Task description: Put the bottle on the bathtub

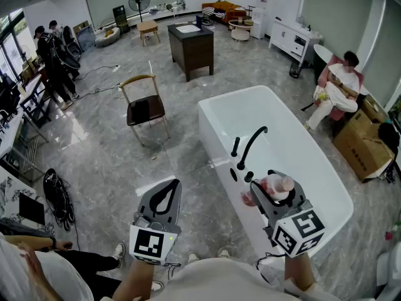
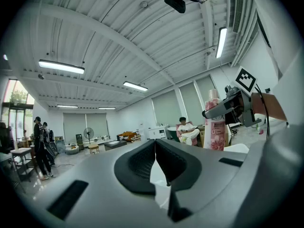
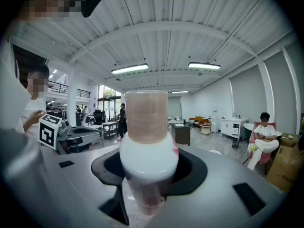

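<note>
A pink and white bottle point(image 1: 272, 187) with a pink cap stands upright between the jaws of my right gripper point(image 1: 276, 196), which is shut on it, above the near rim of the white bathtub point(image 1: 294, 137). In the right gripper view the bottle point(image 3: 147, 146) fills the middle, cap upward. My left gripper point(image 1: 164, 196) hovers to the left of the tub over the floor, its jaws closed together with nothing between them. The left gripper view shows the right gripper point(image 2: 232, 106) holding the bottle point(image 2: 214, 125) at its right.
A black faucet point(image 1: 249, 148) rises from the tub's left rim. A wooden chair point(image 1: 143, 105) stands on the grey floor beyond. A dark cabinet point(image 1: 191, 46) is farther back. A seated person point(image 1: 335, 89) and cardboard boxes point(image 1: 363, 143) are at right. People stand at far left.
</note>
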Demonstrator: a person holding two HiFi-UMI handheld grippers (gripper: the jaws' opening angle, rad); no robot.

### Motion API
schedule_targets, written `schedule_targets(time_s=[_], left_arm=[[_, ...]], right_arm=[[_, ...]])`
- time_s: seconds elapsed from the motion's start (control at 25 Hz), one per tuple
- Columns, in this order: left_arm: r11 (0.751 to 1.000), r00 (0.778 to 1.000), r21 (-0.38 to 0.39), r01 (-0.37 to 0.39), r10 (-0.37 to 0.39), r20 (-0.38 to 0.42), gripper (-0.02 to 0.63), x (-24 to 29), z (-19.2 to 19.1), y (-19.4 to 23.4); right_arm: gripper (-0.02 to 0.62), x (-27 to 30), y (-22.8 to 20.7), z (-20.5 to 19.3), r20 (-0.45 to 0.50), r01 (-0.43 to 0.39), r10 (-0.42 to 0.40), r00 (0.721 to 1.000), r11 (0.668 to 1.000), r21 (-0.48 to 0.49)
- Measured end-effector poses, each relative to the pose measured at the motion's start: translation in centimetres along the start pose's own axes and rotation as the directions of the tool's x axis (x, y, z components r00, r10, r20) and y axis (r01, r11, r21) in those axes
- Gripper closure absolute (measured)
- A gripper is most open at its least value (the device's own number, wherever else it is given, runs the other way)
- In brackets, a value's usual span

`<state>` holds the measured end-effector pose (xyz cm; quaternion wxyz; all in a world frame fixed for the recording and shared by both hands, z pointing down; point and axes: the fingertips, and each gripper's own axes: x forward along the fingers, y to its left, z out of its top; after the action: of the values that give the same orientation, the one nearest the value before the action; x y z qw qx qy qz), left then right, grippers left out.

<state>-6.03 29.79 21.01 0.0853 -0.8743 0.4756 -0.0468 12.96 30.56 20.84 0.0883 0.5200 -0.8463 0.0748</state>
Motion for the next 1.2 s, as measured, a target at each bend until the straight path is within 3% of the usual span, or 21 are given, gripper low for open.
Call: schedule_targets(time_s=[0.44, 0.72, 1.2], left_arm=[[1.0, 0.999, 0.012, -0.008, 0.009, -0.033, 0.584, 3.7, -0.5, -3.6], [0.998, 0.998, 0.058, -0.017, 0.02, -0.057, 0.584, 5.4, -1.4, -6.2], [0.998, 0.997, 0.02, -0.057, 0.058, -0.054, 0.584, 9.6, -2.9, -4.6]], right_arm=[[0.36, -0.2, -4.8, -1.6, -0.017, -0.034, 0.035, 0.999, 0.999, 0.031], [0.36, -0.5, -7.5, -3.1, -0.031, -0.068, 0.069, 0.997, 0.997, 0.02], [0.362, 4.6, -10.9, -4.7, -0.068, -0.074, 0.076, 0.995, 0.997, 0.023]])
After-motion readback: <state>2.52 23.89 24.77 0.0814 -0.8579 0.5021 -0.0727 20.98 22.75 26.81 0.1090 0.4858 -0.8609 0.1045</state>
